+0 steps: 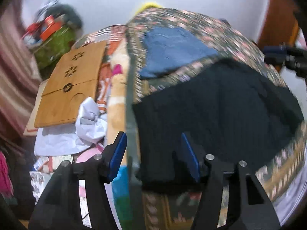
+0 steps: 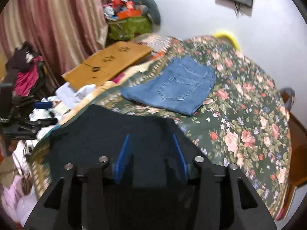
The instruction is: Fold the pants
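Dark navy pants (image 1: 220,103) lie spread on a floral bedspread (image 1: 239,38). My left gripper (image 1: 153,149) is open above the pants' near left edge, blue pads wide apart and nothing between them. In the right wrist view the same dark pants (image 2: 115,132) fill the foreground. My right gripper (image 2: 151,149) is open over them and holds nothing. The right gripper also shows at the right edge of the left wrist view (image 1: 287,57).
Folded blue jeans (image 2: 172,88) lie further back on the floral bedspread (image 2: 249,115). A wooden lap tray (image 2: 107,63), white cloth (image 1: 84,126) and clutter sit at the left. A green bag (image 2: 130,26) and striped curtain (image 2: 48,19) stand behind.
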`<action>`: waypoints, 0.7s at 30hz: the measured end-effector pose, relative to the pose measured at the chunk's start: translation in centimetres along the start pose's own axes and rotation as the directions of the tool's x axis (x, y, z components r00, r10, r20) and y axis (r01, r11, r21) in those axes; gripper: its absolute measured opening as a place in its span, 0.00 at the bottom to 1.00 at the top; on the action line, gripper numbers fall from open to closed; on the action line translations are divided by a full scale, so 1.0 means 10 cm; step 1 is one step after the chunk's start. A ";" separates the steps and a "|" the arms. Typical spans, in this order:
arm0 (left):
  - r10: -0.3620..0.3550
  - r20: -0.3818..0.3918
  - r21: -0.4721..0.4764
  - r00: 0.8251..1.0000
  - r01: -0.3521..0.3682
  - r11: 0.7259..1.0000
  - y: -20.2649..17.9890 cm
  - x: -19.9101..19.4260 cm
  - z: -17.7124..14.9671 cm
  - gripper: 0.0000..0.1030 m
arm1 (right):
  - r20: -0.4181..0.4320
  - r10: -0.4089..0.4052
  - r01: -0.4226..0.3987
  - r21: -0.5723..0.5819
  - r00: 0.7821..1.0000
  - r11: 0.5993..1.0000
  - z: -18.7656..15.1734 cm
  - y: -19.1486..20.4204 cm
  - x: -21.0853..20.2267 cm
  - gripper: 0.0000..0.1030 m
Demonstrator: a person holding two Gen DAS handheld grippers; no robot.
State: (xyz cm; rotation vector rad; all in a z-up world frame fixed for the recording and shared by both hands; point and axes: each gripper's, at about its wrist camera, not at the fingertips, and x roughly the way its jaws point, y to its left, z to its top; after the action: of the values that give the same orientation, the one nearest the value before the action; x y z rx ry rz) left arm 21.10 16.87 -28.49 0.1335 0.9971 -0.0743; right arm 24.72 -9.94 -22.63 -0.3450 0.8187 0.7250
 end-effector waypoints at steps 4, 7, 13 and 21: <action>-0.036 -0.027 0.062 0.999 0.038 0.997 -0.26 -0.04 -0.26 0.57 | -0.034 0.029 -0.029 -0.006 0.999 1.000 -0.31 0.25 -0.15 0.45; -0.032 -0.027 0.093 0.999 0.034 0.995 -0.39 -0.01 -0.39 0.57 | -0.088 0.049 -0.047 0.016 0.995 0.999 -0.56 0.40 -0.10 0.45; -0.013 0.010 0.136 1.000 0.011 0.991 -0.49 -0.07 -0.52 0.57 | -0.138 0.011 -0.014 -0.018 0.990 1.000 -0.86 0.62 0.04 0.46; -0.087 0.010 0.172 0.996 0.084 0.981 -0.61 -0.13 -0.53 0.57 | -0.122 -0.008 0.001 -0.060 0.993 0.998 -0.87 0.71 0.15 0.45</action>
State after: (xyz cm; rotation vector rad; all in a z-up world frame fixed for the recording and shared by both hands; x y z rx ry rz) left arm 15.22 11.63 -30.70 0.2474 0.9784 -0.2401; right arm 15.71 -8.91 -29.48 -0.4485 0.9128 0.7309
